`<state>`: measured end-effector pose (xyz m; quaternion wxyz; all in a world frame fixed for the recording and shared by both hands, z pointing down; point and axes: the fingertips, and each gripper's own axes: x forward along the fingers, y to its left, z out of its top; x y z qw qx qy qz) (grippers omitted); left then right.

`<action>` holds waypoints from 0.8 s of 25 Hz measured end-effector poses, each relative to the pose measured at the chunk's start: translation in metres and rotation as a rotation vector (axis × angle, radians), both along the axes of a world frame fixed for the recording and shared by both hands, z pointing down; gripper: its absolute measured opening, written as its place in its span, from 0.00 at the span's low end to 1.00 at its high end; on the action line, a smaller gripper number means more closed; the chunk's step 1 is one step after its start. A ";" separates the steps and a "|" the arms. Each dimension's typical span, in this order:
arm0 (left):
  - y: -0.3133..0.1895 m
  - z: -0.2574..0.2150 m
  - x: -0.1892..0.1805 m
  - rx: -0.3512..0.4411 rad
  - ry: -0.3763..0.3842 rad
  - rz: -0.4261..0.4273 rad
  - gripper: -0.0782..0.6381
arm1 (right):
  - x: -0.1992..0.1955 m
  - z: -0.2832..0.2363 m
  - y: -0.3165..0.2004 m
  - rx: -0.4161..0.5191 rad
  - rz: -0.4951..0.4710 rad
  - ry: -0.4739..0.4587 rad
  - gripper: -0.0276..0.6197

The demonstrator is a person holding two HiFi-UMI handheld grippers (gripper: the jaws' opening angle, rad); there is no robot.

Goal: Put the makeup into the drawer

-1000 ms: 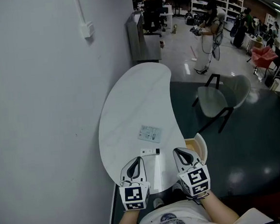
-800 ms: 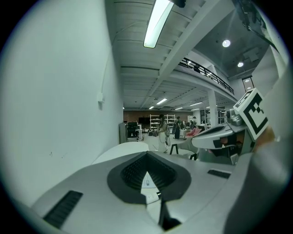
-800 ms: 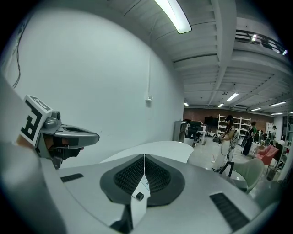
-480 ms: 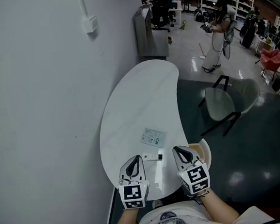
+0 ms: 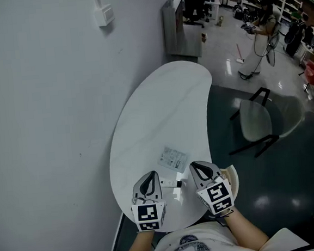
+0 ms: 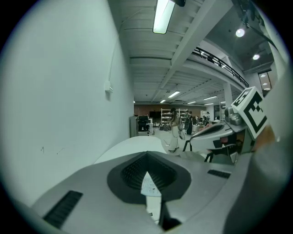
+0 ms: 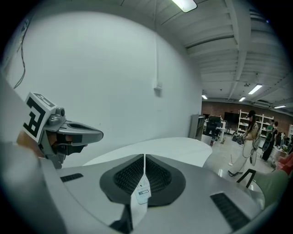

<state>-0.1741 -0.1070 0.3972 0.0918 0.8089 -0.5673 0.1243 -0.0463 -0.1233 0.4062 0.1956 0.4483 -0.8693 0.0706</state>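
Our left gripper (image 5: pixel 149 177) and right gripper (image 5: pixel 198 168) hang over the near edge of the tabletop (image 5: pixel 161 105), jaws together and empty. The white makeup tube (image 5: pixel 171 183) lies between them, with a flat packet (image 5: pixel 173 158) just beyond. We should open the jaws first, then approach slowly.

Two grippers are up front: the left gripper (image 5: pixel 149 175) and the right gripper (image 5: pixel 196 166). There's one white table (image 5: pixel 161 105). On it sit two makeup pieces, one flat packet (image 5: pixel 172 158) and one small tube (image 5: pixel 169 183). One chair (image 5: pixel 255 122) stands alongside, with one person (image 5: pixel 261 28) far back.
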 end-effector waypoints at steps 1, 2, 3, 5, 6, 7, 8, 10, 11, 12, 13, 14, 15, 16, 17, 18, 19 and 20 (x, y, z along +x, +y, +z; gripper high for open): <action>-0.005 0.003 0.000 -0.007 0.000 -0.012 0.17 | -0.001 0.004 -0.006 -0.010 -0.017 0.004 0.08; -0.009 0.007 0.000 -0.014 0.001 -0.023 0.17 | -0.002 0.008 -0.012 -0.019 -0.034 0.009 0.08; -0.013 0.011 0.001 -0.021 0.002 -0.034 0.17 | -0.003 0.012 -0.017 -0.028 -0.049 0.012 0.08; -0.020 0.018 0.002 -0.033 0.004 -0.052 0.17 | -0.002 0.019 -0.027 -0.040 -0.074 0.019 0.08; -0.024 0.021 0.003 -0.040 0.004 -0.060 0.17 | -0.001 0.023 -0.032 -0.045 -0.084 0.023 0.08; -0.028 0.025 0.003 -0.046 0.003 -0.068 0.17 | -0.001 0.027 -0.037 -0.052 -0.094 0.027 0.08; -0.031 0.029 0.003 -0.053 0.001 -0.077 0.17 | 0.000 0.032 -0.042 -0.059 -0.105 0.031 0.08; -0.037 0.035 0.004 -0.064 -0.002 -0.097 0.17 | -0.001 0.039 -0.050 -0.079 -0.132 0.037 0.09; -0.039 0.037 0.005 -0.069 -0.004 -0.105 0.17 | -0.001 0.043 -0.053 -0.092 -0.149 0.038 0.10; -0.041 0.040 0.005 -0.074 -0.005 -0.113 0.17 | -0.002 0.047 -0.056 -0.104 -0.166 0.041 0.14; -0.043 0.042 0.006 -0.078 -0.006 -0.119 0.17 | -0.002 0.051 -0.059 -0.114 -0.181 0.045 0.18; -0.046 0.044 0.007 -0.082 -0.007 -0.125 0.17 | -0.003 0.056 -0.062 -0.121 -0.195 0.050 0.19; -0.047 0.046 0.008 -0.085 -0.008 -0.131 0.17 | -0.003 0.060 -0.065 -0.125 -0.206 0.054 0.20; -0.049 0.048 0.008 -0.089 -0.010 -0.138 0.17 | -0.003 0.064 -0.067 -0.130 -0.217 0.057 0.22; -0.050 0.051 0.008 -0.092 -0.011 -0.144 0.17 | -0.004 0.069 -0.069 -0.137 -0.229 0.060 0.23; -0.051 0.053 0.008 -0.096 -0.013 -0.151 0.17 | -0.005 0.074 -0.071 -0.145 -0.242 0.065 0.25; -0.052 0.055 0.008 -0.100 -0.015 -0.158 0.17 | -0.006 0.078 -0.072 -0.154 -0.254 0.069 0.27; -0.052 0.057 0.008 -0.105 -0.016 -0.165 0.17 | -0.007 0.083 -0.073 -0.164 -0.265 0.073 0.28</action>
